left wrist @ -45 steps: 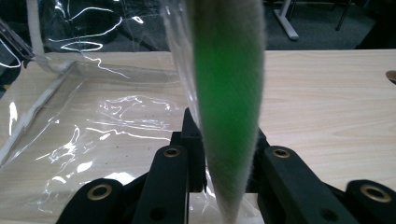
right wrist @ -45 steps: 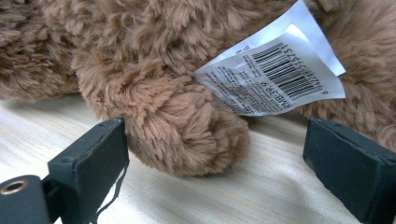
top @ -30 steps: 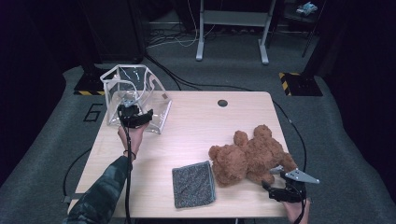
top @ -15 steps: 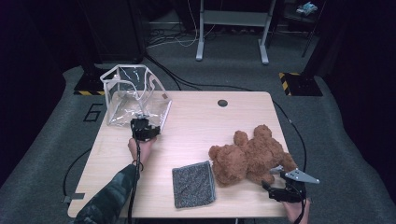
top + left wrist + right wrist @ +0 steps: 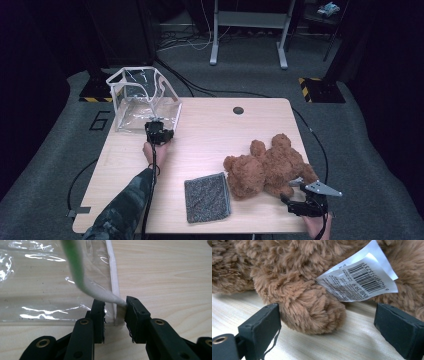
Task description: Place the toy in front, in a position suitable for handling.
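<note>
Left tool [image 5: 114, 312], jaws just closing, narrows around the clear bag's [image 5: 145, 102] white corner at the bench's [image 5: 210, 135] ten o'clock; right tool [image 5: 327, 325] gapes wide at the teddy bear's [image 5: 307, 290] paw.

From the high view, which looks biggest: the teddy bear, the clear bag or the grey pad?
1. Teddy bear and clear bag: they look alike in spread, and the bag stands farther from the camera, so I won't rank them.
2. Grey pad, plainly the smallest.

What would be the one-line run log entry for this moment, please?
left gripper: jaws closing around white corner trim of clear bag | right gripper: open, teddy bear paw between jaws | grey cloth: untouched
</note>
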Available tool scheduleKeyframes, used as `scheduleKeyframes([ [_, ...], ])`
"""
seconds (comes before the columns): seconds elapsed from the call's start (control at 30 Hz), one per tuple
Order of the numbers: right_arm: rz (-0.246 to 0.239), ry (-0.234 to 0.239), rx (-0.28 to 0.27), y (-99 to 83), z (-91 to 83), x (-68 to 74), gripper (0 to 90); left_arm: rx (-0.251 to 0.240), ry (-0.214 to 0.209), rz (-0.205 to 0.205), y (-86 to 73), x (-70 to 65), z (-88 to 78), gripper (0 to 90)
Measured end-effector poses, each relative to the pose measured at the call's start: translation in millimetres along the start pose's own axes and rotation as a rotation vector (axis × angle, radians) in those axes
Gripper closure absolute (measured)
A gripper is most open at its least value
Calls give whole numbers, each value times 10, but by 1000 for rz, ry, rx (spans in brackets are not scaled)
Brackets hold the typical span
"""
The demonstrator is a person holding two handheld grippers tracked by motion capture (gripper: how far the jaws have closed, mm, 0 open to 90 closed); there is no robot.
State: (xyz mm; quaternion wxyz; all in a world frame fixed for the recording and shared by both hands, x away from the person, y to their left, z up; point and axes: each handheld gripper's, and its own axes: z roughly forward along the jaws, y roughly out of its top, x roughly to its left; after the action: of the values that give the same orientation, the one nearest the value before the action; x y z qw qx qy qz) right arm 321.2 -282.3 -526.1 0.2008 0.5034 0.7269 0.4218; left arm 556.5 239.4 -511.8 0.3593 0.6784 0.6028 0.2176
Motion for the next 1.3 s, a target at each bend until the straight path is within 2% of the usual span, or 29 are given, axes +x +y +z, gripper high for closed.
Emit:
scheduleKeyframes([
  [0.03, 1, 1, 1, 1, 1, 1, 64, -2, -3, -1, 1, -2, 10, 683],
  [0.07, 1, 1, 1, 0, 1, 1, 64, -2, -17, -40, 11, -9, 25, 683],
  [0.1, -1, 3, 4, 1, 2, -2, 64, -3, -20, -50, 32, -2, 38, 684],
  [0.17, -2, 3, 4, 1, 2, -2, 64, 2, -25, -34, 80, -8, 63, 681],
  [0.2, -1, 0, 4, 1, 2, 0, 64, -14, -15, -23, 94, -14, 64, 675],
  [0.33, 1, -1, 0, -1, 0, 0, 64, -19, -17, -21, 94, -24, 69, 648],
  [0.37, 0, -1, -1, -1, -1, 1, 65, -5, -10, -24, 94, -1, 55, 598],
  [0.43, 0, 1, 3, 1, 1, 1, 65, 8, -31, -44, 96, 33, 1, 481],
  [0.47, -1, 0, 0, -1, 1, 0, 65, 16, -42, -44, 98, 42, -26, 422],
  [0.5, 0, 0, 0, -1, -1, 1, 65, 37, -58, -28, 100, 70, -63, 356],
  [0.53, 0, 0, 0, -1, -1, 1, 65, 37, -58, -28, 100, 70, -63, 313],
  [0.57, 1, -2, 0, -1, 0, 0, 64, 25, -76, -27, 77, 73, -150, 289],
  [0.6, 0, -1, -1, -1, 1, 1, 64, 28, -84, 8, 63, 83, -211, 268],
  [0.67, 1, -2, 2, 0, 0, 3, 64, 40, -93, 23, 45, 76, -264, 214],
  [0.7, 3, -2, 0, 1, 1, 6, 64, 51, -135, 29, 16, 75, -326, 176],
  [0.73, 0, -2, 2, 0, 1, 3, 64, 50, -151, 49, -17, 58, -384, 154],
  [0.77, 3, -2, 2, 1, 1, 5, 64, 59, -177, 89, -77, 16, -490, 143],
  [0.8, 3, -2, 2, 1, 1, 5, 64, 59, -177, 89, -77, 16, -490, 139],
  [0.83, 0, -3, 3, 1, 3, 5, 64, 66, -208, 131, -161, -41, -610, 124],
  [0.87, 0, -3, 3, 1, 3, 5, 64, 66, -208, 131, -161, -41, -610, 111],
  [0.97, 2, -6, 1, 1, 3, 8, 65, 76, -270, 184, -332, -163, -792, 105],
  [1.03, -2, -7, 7, 1, 4, 9, 64, 84, -303, 251, -488, -267, -918, 105],
  [1.2, -3, -6, 6, 1, 5, 10, 65, 107, -367, 296, -733, -459, -1083, 75],
  [1.23, -2, -6, 6, 1, 5, 10, 65, 107, -367, 296, -733, -459, -1083, 71],
  [1.27, -2, -6, 6, 1, 5, 10, 65, 111, -377, 313, -770, -498, -1109, 71],
  [1.3, -6, -7, 8, 1, 6, 12, 65, 115, -402, 325, -836, -588, -1155, 60],
])
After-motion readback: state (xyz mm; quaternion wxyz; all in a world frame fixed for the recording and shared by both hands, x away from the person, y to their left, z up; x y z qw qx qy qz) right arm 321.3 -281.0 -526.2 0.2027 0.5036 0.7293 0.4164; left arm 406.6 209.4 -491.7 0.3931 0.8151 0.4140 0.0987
